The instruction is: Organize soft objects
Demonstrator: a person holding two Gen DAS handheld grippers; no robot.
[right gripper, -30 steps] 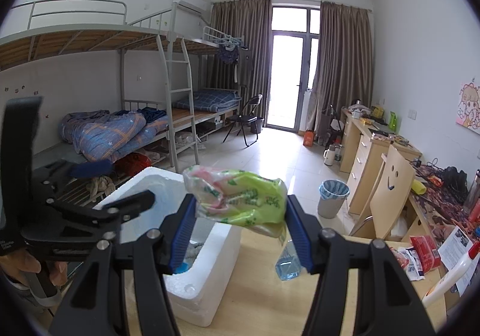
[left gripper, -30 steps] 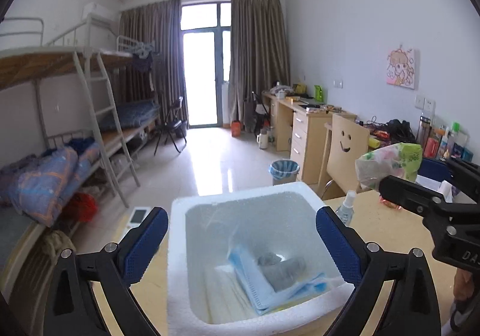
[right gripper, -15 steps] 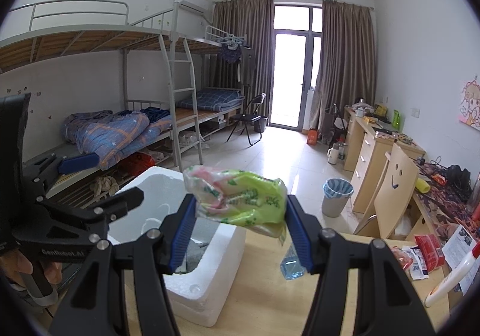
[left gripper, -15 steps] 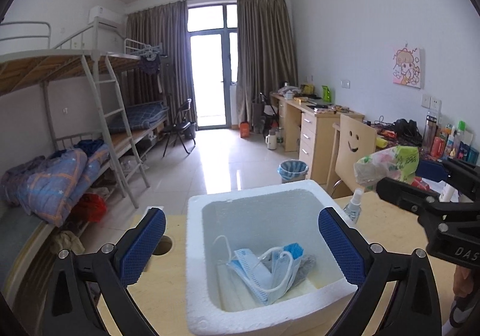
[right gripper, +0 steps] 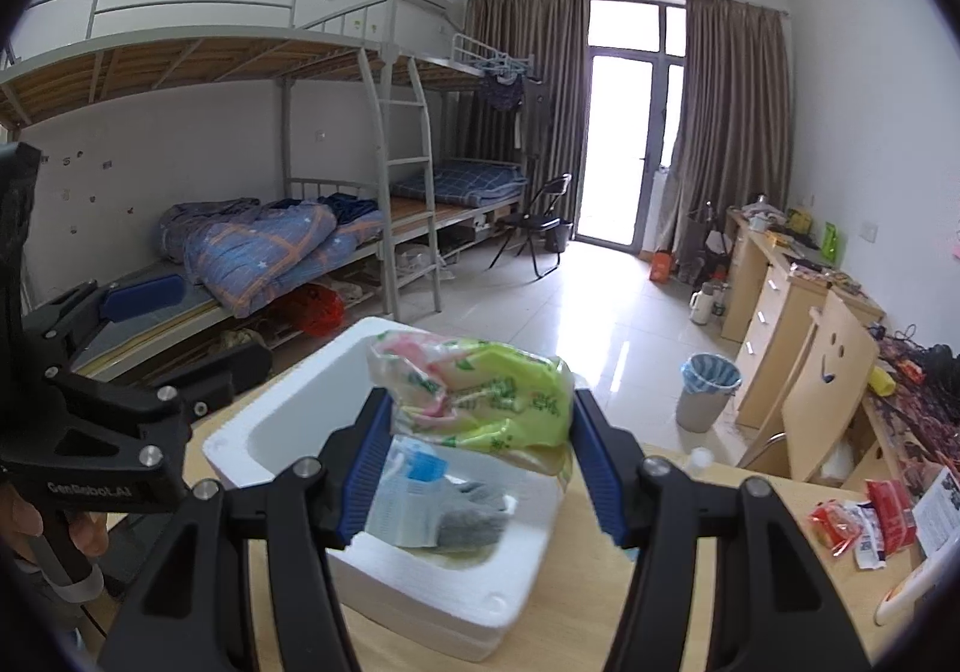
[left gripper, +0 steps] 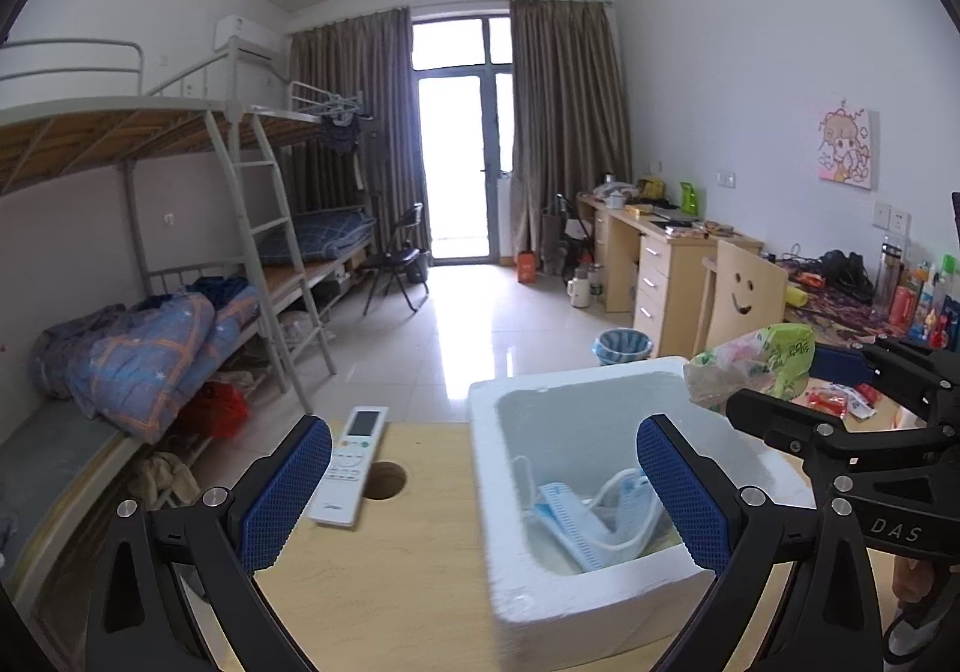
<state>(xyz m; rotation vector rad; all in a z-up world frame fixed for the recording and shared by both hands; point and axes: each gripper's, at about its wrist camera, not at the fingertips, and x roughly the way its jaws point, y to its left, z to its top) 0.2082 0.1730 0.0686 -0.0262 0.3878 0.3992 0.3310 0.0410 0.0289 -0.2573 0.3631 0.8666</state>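
Note:
A white foam box (left gripper: 540, 396) stands on the wooden table (left gripper: 390, 570); it also shows in the right wrist view (right gripper: 288, 414). Inside lie blue face masks (left gripper: 576, 516) and a grey glove (right gripper: 474, 516). My right gripper (right gripper: 480, 462) is shut on a green and pink tissue pack (right gripper: 480, 396) and holds it above the box. The pack (left gripper: 762, 360) and that gripper show at the right in the left wrist view. My left gripper (left gripper: 483, 492) is open and empty, over the box's left edge.
A white remote control (left gripper: 351, 468) lies beside a round hole (left gripper: 384, 480) in the table, left of the box. Red snack packets (right gripper: 852, 522) lie at the table's right. A small spray bottle (right gripper: 699, 456) stands behind the box. A chair (right gripper: 822, 390) stands beyond.
My left gripper has moved left, off the box's middle, bringing the remote into view. My right gripper has carried the tissue pack left, to above the box.

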